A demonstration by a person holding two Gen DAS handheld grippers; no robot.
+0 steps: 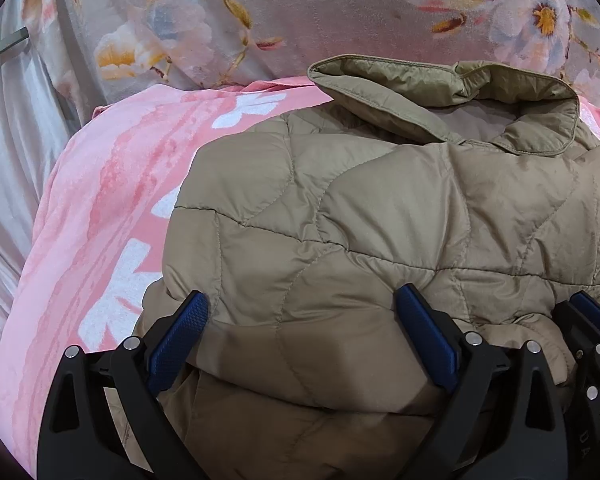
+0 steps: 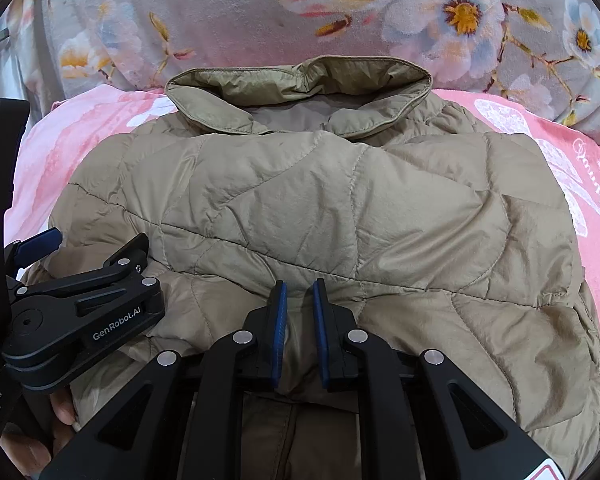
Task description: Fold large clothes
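A tan quilted jacket [image 1: 380, 220] lies folded on a pink sheet, collar [image 1: 440, 92] at the far end. It also shows in the right wrist view [image 2: 320, 208] with its collar [image 2: 300, 88] away from me. My left gripper [image 1: 304, 320] is open wide, its blue pads [image 1: 176, 340] straddling the near folded edge of the jacket. My right gripper [image 2: 300, 308] has its pads close together on a pinch of the jacket's near edge. The left gripper [image 2: 80, 276] shows at the left of the right wrist view, resting on the jacket.
The pink sheet [image 1: 100, 200] with white prints covers the surface under the jacket. A grey floral blanket [image 1: 300, 12] lies beyond the collar. Pale satin fabric [image 1: 12, 120] hangs at the far left. A hand [image 2: 60, 412] holds the left gripper.
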